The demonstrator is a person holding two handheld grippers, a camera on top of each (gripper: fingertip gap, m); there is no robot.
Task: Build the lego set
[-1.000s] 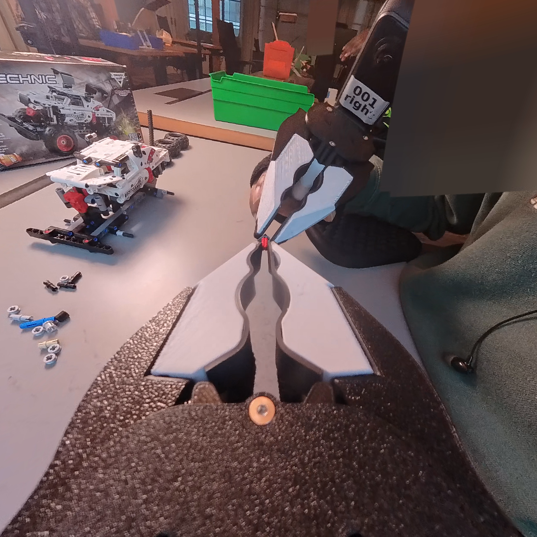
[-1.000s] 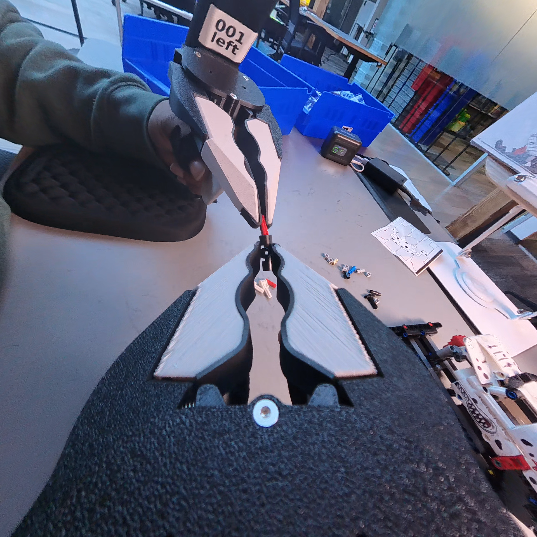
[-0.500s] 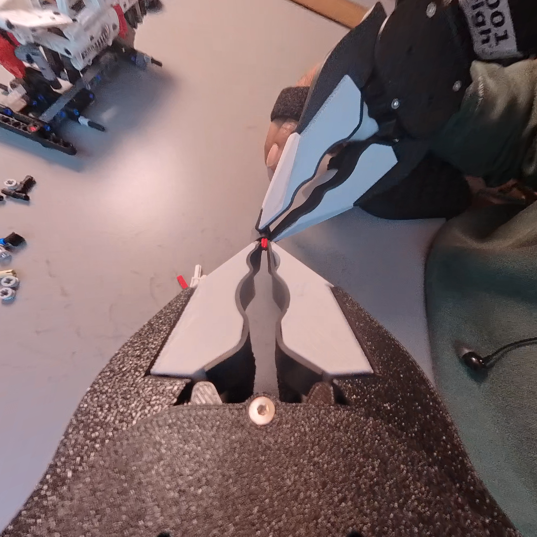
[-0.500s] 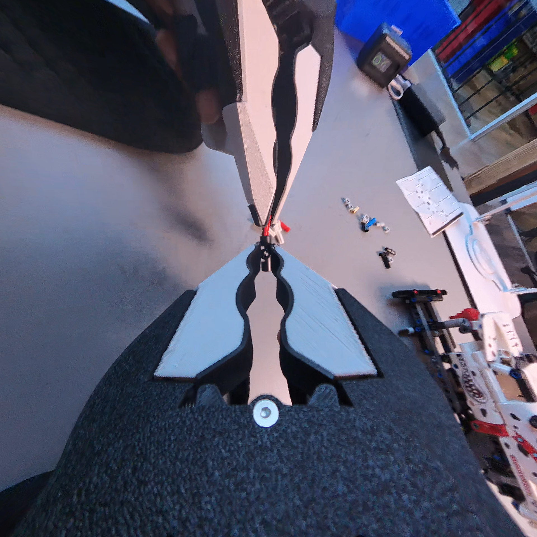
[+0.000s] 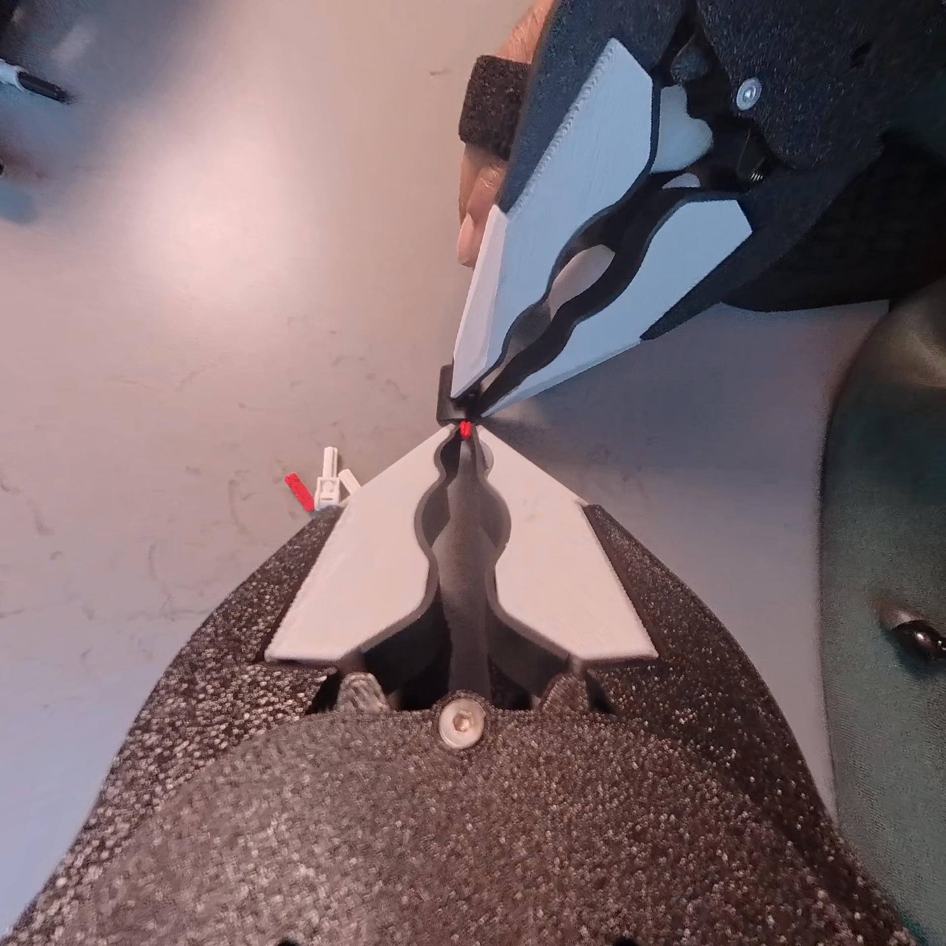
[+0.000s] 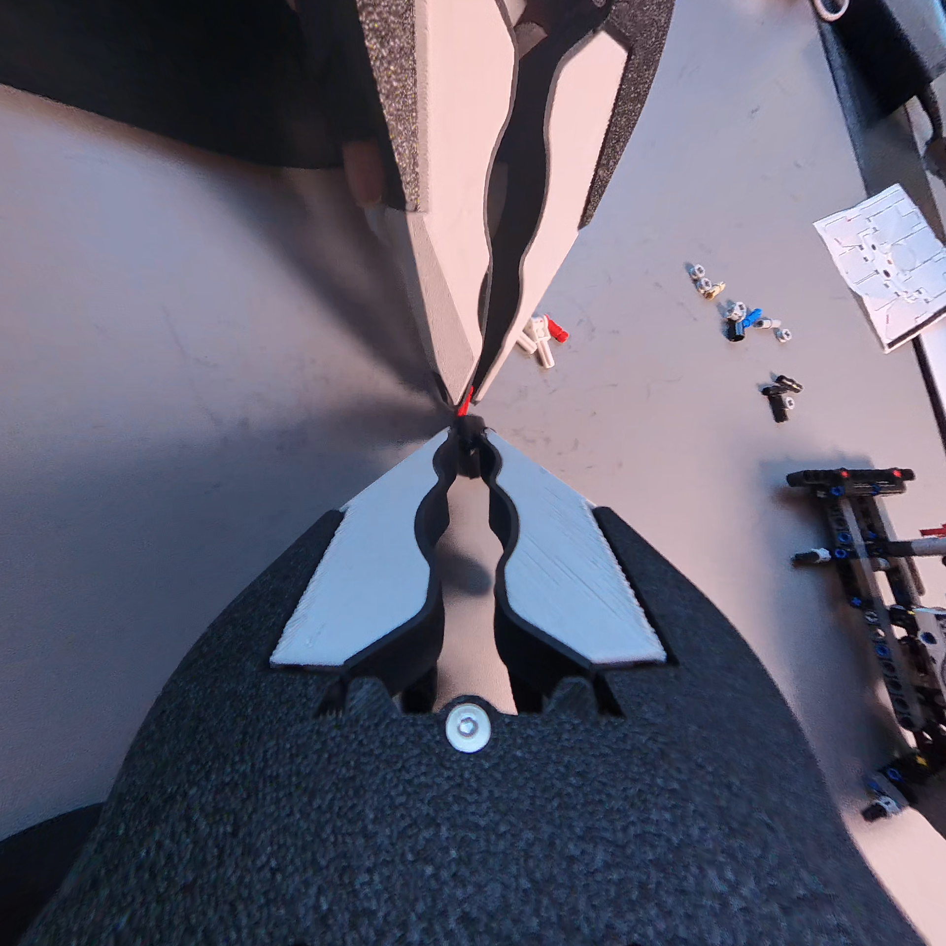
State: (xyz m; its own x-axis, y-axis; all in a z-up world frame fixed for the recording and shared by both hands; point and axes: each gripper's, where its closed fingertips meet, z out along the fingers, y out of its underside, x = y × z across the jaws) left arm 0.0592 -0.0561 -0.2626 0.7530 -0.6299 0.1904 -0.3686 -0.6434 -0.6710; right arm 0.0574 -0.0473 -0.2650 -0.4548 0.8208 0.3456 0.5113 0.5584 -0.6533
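Both tools now tipped steeply downward over the table [image 5: 153, 307], tip-to-tip.

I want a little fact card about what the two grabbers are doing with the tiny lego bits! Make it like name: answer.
left gripper: shut on the red pin
right gripper: shut on the black connector
how they meet: tip to tip above the table, pin pointing at the connector
joined yet: cannot tell, too small
loose bits nearby: white and red pieces, small grey and blue pieces, black pieces
truck frame: lying at the right edge
paper sheet: beyond the loose bits
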